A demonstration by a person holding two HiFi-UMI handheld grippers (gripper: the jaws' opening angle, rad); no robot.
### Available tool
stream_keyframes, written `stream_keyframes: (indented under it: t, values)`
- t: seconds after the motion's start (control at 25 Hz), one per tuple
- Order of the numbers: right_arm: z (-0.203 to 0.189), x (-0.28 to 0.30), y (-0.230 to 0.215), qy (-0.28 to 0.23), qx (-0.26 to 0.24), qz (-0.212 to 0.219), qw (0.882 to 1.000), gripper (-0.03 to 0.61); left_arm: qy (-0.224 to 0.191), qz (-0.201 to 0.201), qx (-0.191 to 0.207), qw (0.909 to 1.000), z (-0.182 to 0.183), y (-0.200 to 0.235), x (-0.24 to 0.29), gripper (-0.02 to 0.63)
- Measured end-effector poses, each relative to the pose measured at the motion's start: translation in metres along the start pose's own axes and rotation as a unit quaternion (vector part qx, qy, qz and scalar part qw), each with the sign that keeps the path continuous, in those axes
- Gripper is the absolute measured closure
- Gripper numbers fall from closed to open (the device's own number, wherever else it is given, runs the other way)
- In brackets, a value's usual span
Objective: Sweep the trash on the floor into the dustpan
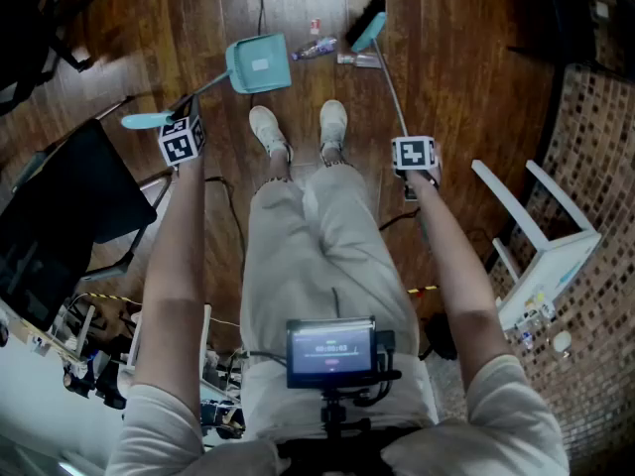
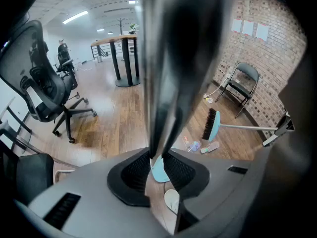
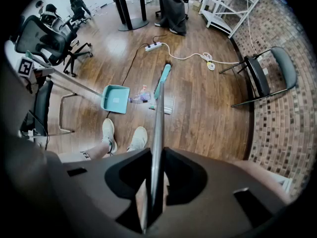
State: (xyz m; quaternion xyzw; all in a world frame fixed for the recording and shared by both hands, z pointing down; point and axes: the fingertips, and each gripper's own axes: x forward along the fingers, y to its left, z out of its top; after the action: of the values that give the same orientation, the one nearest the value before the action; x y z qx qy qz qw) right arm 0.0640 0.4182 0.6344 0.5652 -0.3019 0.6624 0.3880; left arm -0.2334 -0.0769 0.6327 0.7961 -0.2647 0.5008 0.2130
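A teal dustpan (image 1: 258,64) lies on the wood floor ahead of the person's shoes (image 1: 268,130), its mouth toward the trash. Its long handle slants back to my left gripper (image 1: 182,139), which is shut on it; in the left gripper view the handle fills the gap between the jaws (image 2: 159,157). A clear plastic bottle (image 1: 316,48) and a flat wrapper (image 1: 357,59) lie just right of the pan. The teal broom head (image 1: 367,25) rests beyond them. My right gripper (image 1: 414,157) is shut on the broom's metal handle (image 3: 157,133), which runs down to the broom head (image 3: 163,78) beside the dustpan (image 3: 115,98).
A white wooden stand (image 1: 536,236) sits at the right on the brick-patterned floor (image 1: 595,147). A black chair (image 1: 60,216) is close at the left. Farther off are a folding chair (image 3: 267,73), office chairs (image 2: 47,93), and a power strip with cable (image 3: 153,46).
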Motion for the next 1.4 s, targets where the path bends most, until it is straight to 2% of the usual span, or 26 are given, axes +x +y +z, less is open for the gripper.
stream_keyframes:
  t: [0.08, 0.2, 0.4, 0.56, 0.64, 0.76, 0.84, 0.92, 1.04, 1.2, 1.32, 1.4]
  values:
    - [0.010, 0.000, 0.003, -0.001, 0.007, 0.003, 1.000, 0.469, -0.006, 0.001, -0.001, 1.0000, 0.002, 0.000, 0.001, 0.528]
    - [0.001, 0.005, 0.024, 0.046, 0.050, 0.042, 0.997, 0.469, -0.016, 0.003, -0.007, 0.9998, 0.011, 0.002, 0.004, 0.528]
    - [0.000, 0.005, 0.034, 0.045, 0.069, 0.053, 0.995, 0.469, -0.015, -0.001, -0.007, 0.9999, 0.010, 0.008, 0.008, 0.528]
    - [-0.009, -0.008, 0.015, 0.031, 0.066, 0.013, 0.997, 0.469, -0.011, 0.004, 0.005, 0.9999, 0.008, 0.019, 0.006, 0.528]
    - [-0.018, -0.013, 0.016, 0.034, 0.078, 0.014, 0.996, 0.469, -0.008, 0.008, 0.000, 0.9999, 0.003, 0.026, 0.005, 0.525]
    - [-0.036, -0.017, 0.022, 0.058, 0.107, 0.031, 0.992, 0.469, 0.004, 0.017, -0.019, 0.9997, -0.006, 0.030, 0.004, 0.469]
    - [-0.042, -0.014, 0.019, 0.060, 0.117, 0.028, 0.991, 0.469, -0.001, 0.015, -0.023, 0.9996, -0.003, 0.026, 0.003, 0.463]
    - [-0.043, -0.012, 0.009, 0.053, 0.117, 0.007, 0.992, 0.469, -0.009, 0.009, -0.024, 0.9996, -0.002, 0.022, 0.001, 0.463]
    - [-0.044, -0.010, 0.015, 0.047, 0.139, 0.019, 0.989, 0.469, -0.011, 0.003, -0.045, 0.9989, -0.008, 0.026, 0.002, 0.455]
    - [-0.051, -0.018, 0.023, 0.040, 0.168, 0.032, 0.985, 0.469, -0.003, 0.015, -0.077, 0.9970, -0.019, 0.039, -0.004, 0.353]
    - [-0.055, -0.019, 0.024, 0.028, 0.173, 0.031, 0.984, 0.469, -0.007, 0.019, -0.102, 0.9946, -0.024, 0.049, -0.010, 0.336]
    - [-0.067, -0.025, 0.031, 0.028, 0.184, 0.038, 0.982, 0.469, 0.002, 0.005, -0.114, 0.9935, -0.035, 0.047, -0.021, 0.308]
